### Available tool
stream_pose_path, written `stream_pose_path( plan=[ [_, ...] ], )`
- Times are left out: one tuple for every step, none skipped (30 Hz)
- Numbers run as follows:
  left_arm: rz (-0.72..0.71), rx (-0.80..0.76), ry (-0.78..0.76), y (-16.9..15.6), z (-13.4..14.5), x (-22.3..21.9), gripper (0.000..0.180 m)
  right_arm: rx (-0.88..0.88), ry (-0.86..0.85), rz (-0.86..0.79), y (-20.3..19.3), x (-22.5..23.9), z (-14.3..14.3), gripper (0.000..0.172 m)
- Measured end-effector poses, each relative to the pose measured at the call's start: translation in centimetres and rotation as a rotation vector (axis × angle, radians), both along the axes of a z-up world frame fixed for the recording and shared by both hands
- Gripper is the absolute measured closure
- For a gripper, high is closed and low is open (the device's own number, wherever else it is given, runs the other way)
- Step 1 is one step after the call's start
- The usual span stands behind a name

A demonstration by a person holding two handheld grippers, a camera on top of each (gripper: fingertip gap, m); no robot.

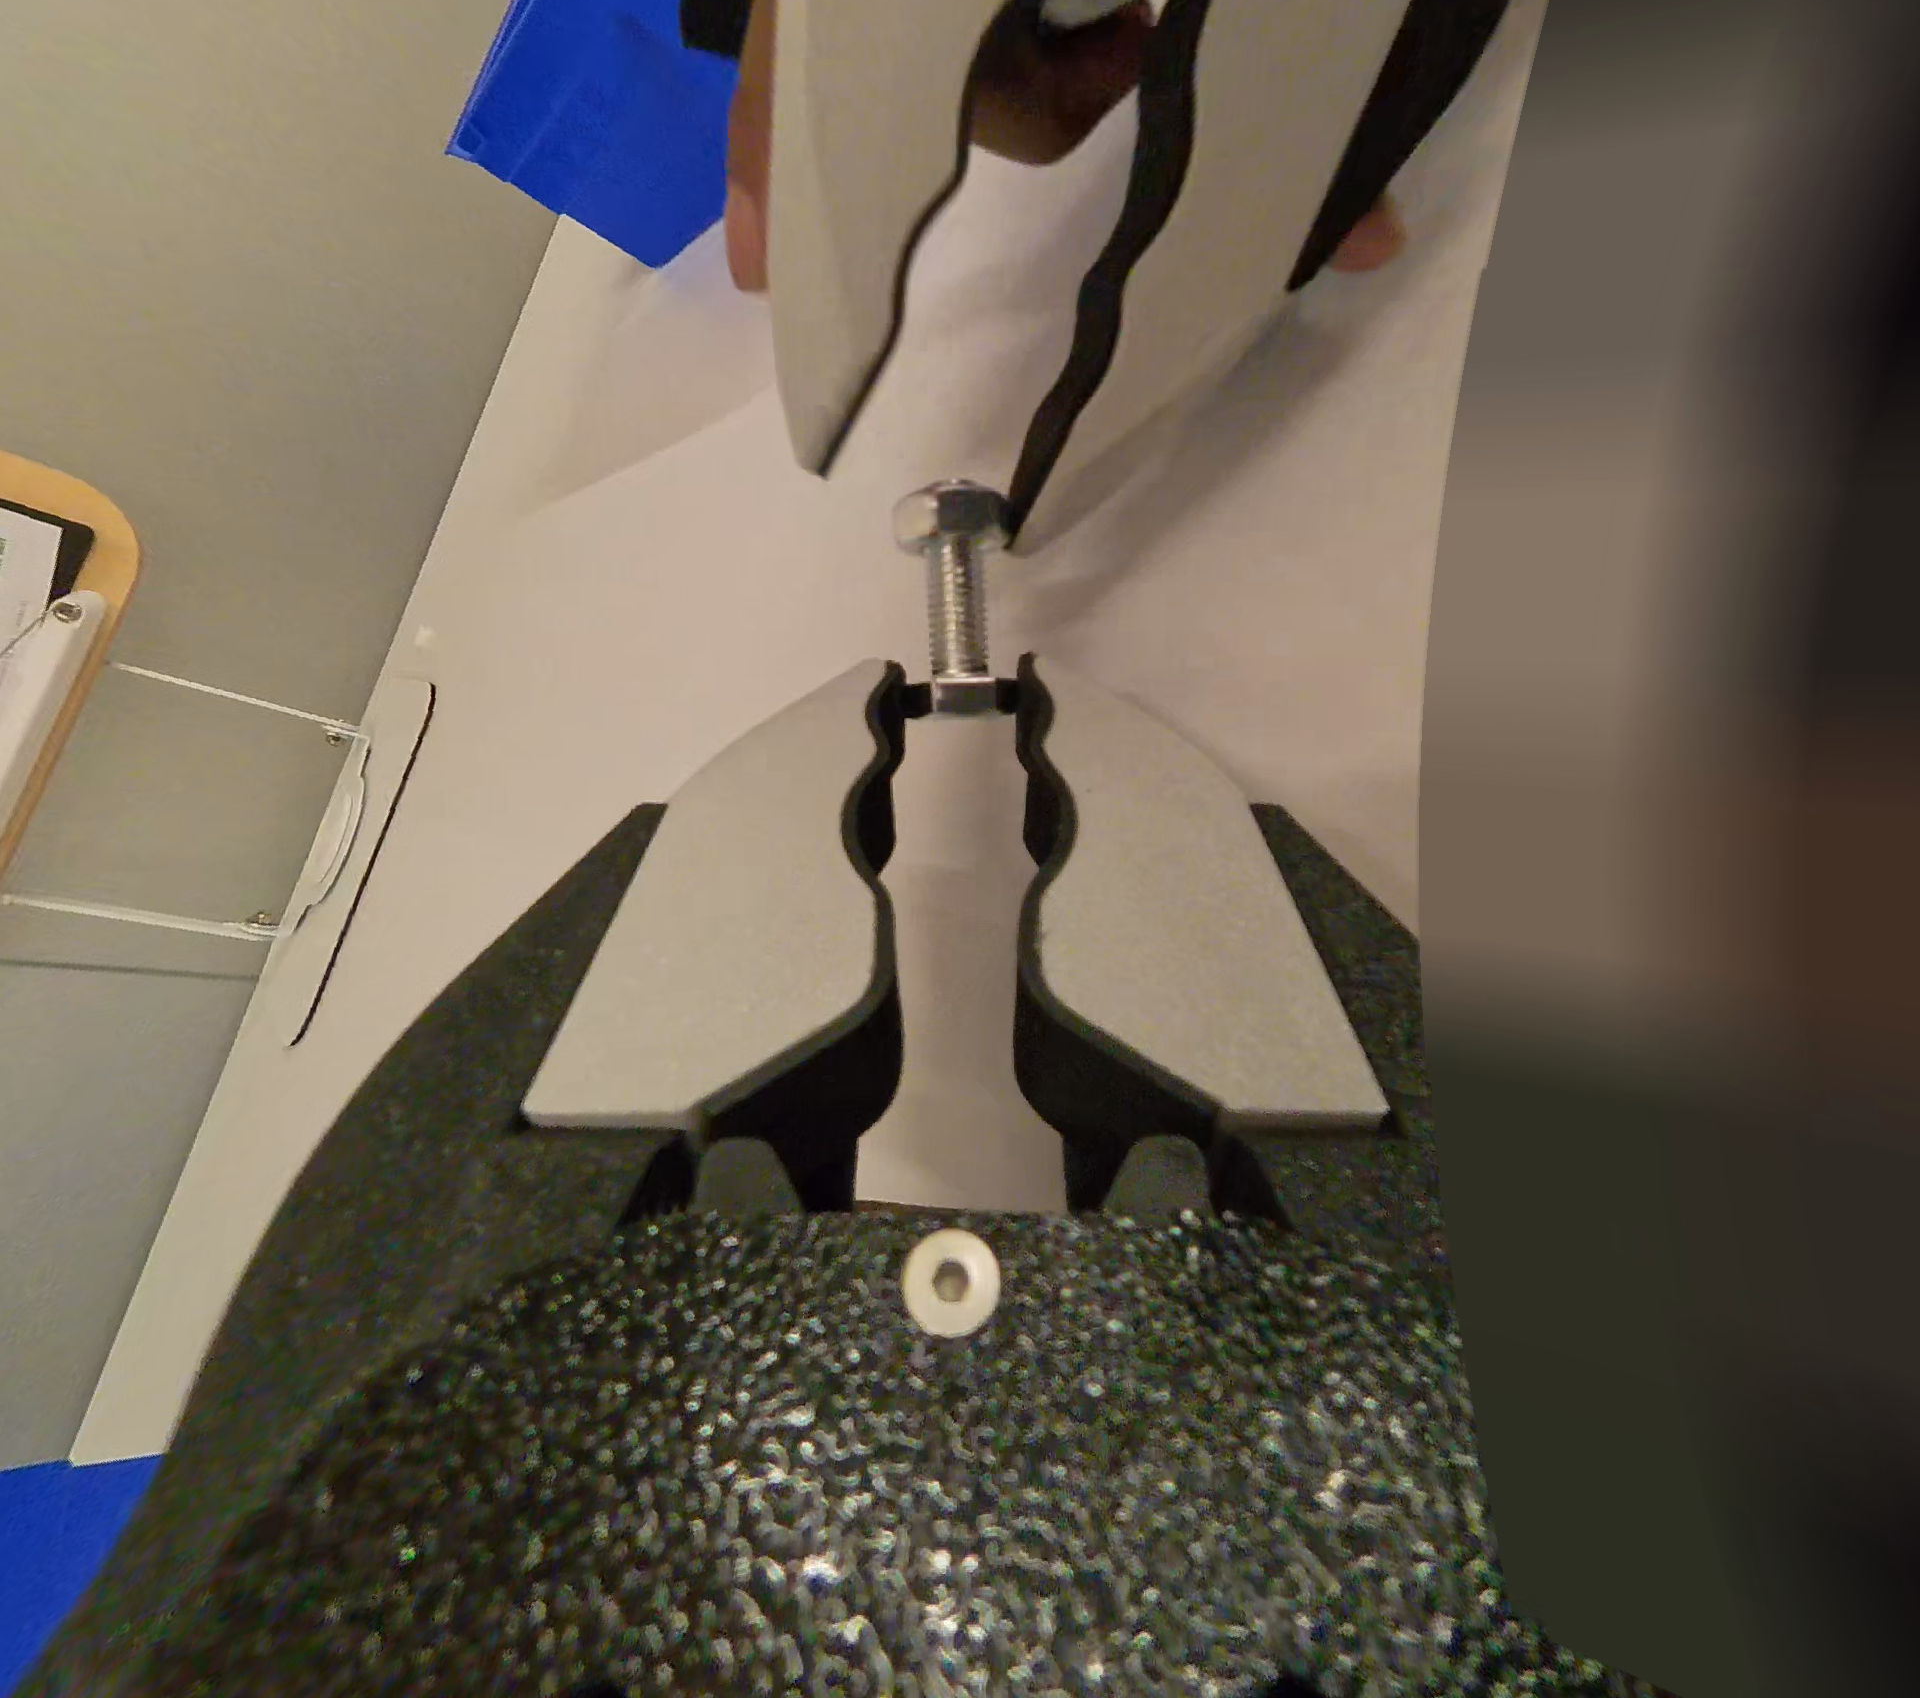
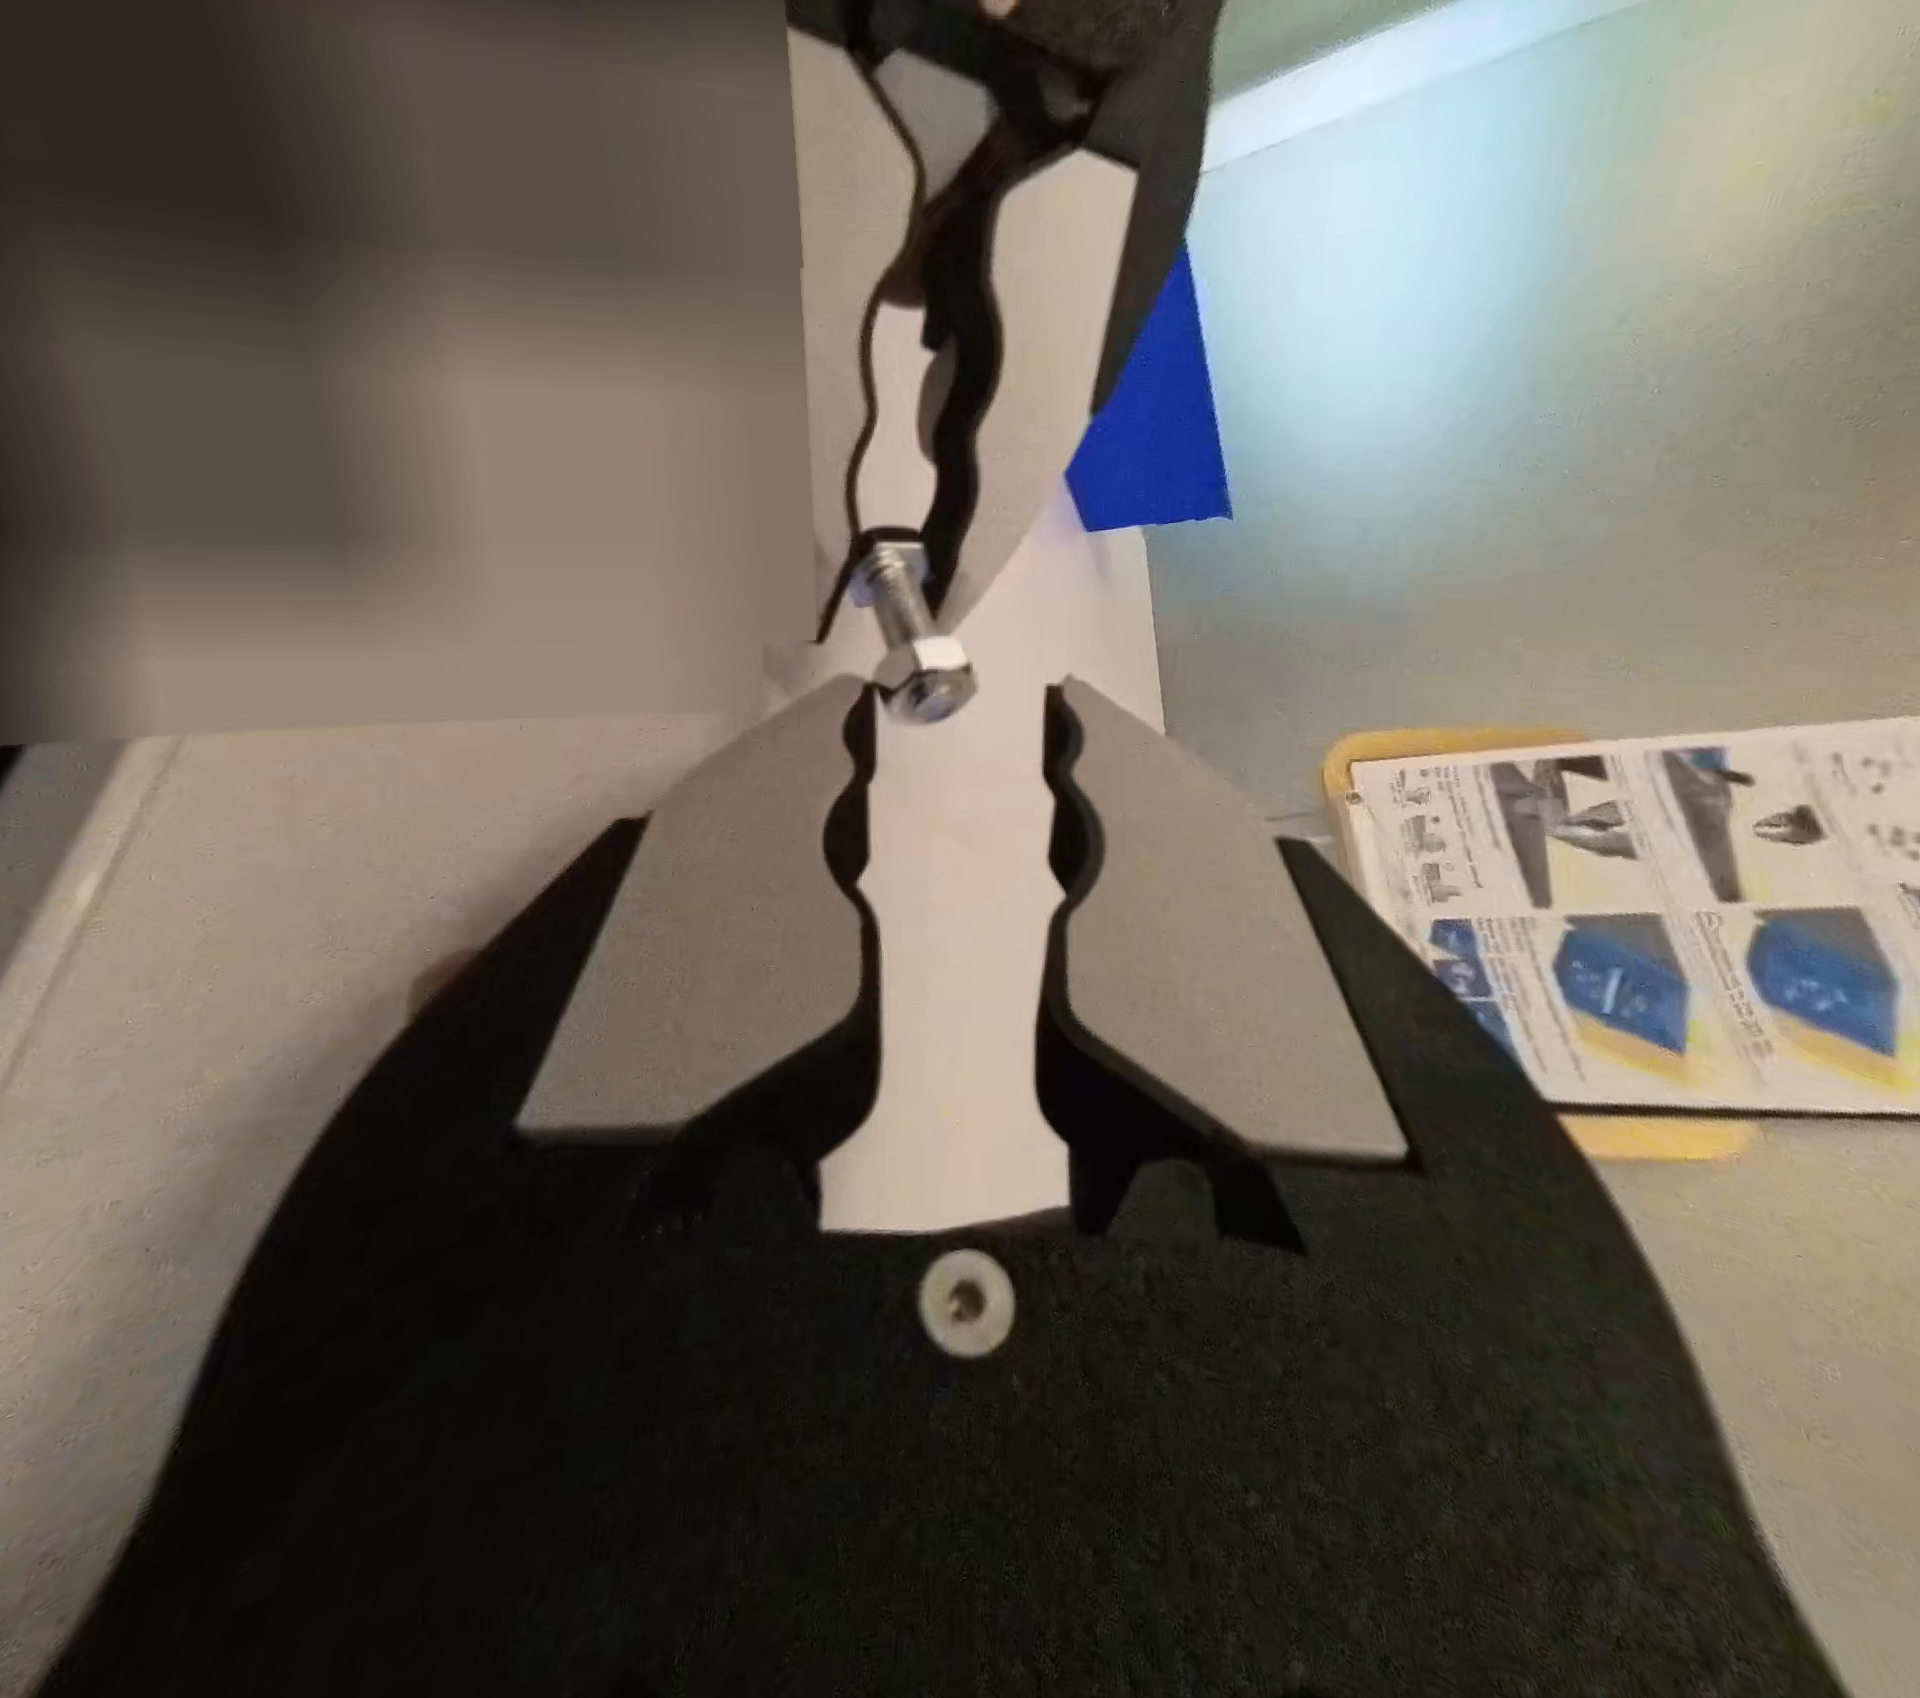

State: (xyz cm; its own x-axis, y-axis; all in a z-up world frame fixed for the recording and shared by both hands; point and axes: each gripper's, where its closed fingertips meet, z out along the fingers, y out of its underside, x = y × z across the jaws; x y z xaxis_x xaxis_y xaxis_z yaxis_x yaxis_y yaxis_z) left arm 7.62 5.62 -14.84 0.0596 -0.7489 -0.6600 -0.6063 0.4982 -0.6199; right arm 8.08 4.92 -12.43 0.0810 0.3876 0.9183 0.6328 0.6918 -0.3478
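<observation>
Left wrist view — the left gripper (image 1: pixel 958 694) is clenched on the square head of a silver bolt (image 1: pixel 958 609), shaft pointing away, a hex nut (image 1: pixel 951 518) at the far end. The right gripper (image 1: pixel 920 495) stands wide, one fingertip (image 1: pixel 1023 505) touching the nut.

Right wrist view — the right gripper (image 2: pixel 956 698) is released around the nut (image 2: pixel 925 680); only its left fingertip (image 2: pixel 847 703) meets it. A leaflet (image 2: pixel 1662 910) lies well to the right.

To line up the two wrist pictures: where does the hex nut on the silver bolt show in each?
Left wrist view: the hex nut sits above centre, at the bolt's far end, by one finger of the right gripper.
Right wrist view: just above centre, the nut is against this gripper's own left fingertip.
Shared landmark: the blue bin behind.
</observation>
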Motion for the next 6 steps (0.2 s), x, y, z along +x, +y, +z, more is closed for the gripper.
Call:
stream_pose_path(
  plan=[
    [0.0, 0.001, 0.002, 0.08, 0.02, 0.06, 0.161, -0.025, 0.025, 0.006, -0.28, 0.01, 0.26, 0.14],
    [0.001, 0.001, 0.004, 0.03, -0.03, 0.13, 0.161, -0.062, 0.059, 0.01, -0.37, 0.12, 0.54, 0.14],
    [0.001, -0.001, 0.004, 0.0, -0.07, 0.12, 0.161, -0.131, 0.103, 0.005, -0.24, 0.34, 0.72, 0.142],
    [0.001, -0.001, 0.004, -0.03, -0.12, 0.13, 0.161, -0.233, 0.145, 0.0, -0.05, 0.58, 0.68, 0.144],
    [0.001, 0.001, 0.004, -0.08, -0.08, 0.11, 0.161, -0.343, 0.179, 0.003, -0.02, 0.72, 0.53, 0.144],
    [0.001, 0.002, 0.004, -0.14, -0.11, 0.17, 0.161, -0.433, 0.214, 0.004, 0.01, 0.8, 0.53, 0.145]
  ],
)
